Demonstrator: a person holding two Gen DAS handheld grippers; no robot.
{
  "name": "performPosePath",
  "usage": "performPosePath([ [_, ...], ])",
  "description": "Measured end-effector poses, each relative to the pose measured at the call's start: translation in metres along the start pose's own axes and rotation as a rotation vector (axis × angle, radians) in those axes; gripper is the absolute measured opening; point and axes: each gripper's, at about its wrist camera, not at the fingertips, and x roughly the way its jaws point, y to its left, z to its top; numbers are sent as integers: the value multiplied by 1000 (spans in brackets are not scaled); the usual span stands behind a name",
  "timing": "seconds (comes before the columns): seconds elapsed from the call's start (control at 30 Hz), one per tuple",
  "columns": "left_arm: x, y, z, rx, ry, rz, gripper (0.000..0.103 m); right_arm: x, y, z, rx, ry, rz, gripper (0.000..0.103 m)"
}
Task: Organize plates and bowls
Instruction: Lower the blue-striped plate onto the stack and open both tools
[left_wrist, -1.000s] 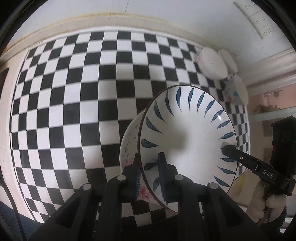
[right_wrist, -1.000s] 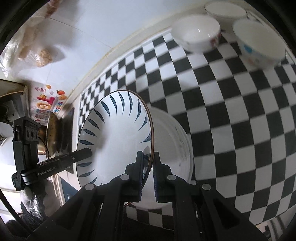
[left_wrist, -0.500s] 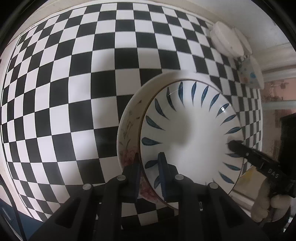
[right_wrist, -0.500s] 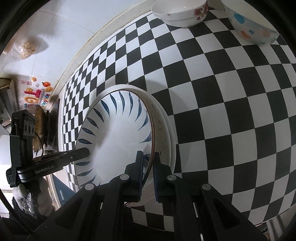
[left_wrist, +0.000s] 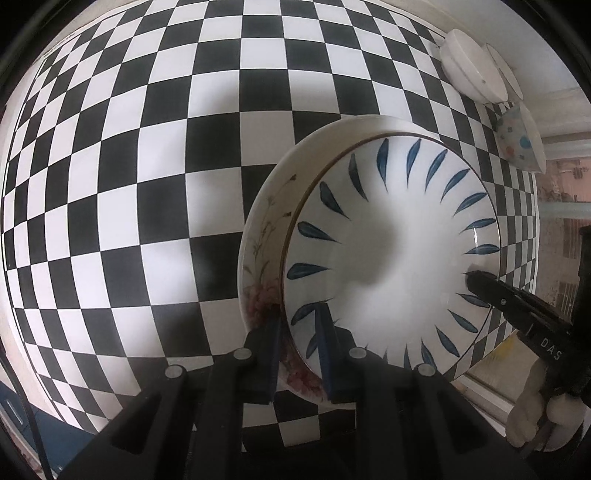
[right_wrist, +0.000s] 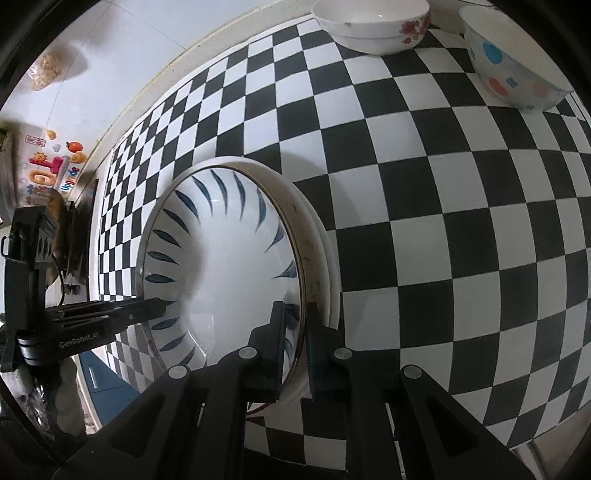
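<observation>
A white plate with blue leaf marks lies just inside a larger floral plate on the checkered tablecloth; I cannot tell whether the two touch. My left gripper is shut on the blue-leaf plate's near rim. My right gripper is shut on the opposite rim. Each gripper shows in the other's view: the right one at the plate's right edge, the left one at its left edge. Both point steeply down.
A floral bowl and a dotted bowl stand at the table's far side, seen also as white bowls and the dotted bowl. A white-gloved hand holds the right gripper. A tiled wall with stickers borders the table.
Both grippers came down together with the blue-leaf plate. It hung tilted above the floral plate before and now sits low within that plate's rim.
</observation>
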Motion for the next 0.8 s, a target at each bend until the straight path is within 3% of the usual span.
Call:
performPosePath([
  [0.17, 0, -2, 3, -14, 13, 14, 16, -1, 0, 0, 14, 9, -22, 11],
  [0.5, -7, -12, -4, -40, 5, 71, 16, -20, 20, -1, -38, -22, -165, 11],
  [0.8, -42, -43, -20, -33, -116, 166, 16, -46, 38, -9, -65, -43, -159, 11],
])
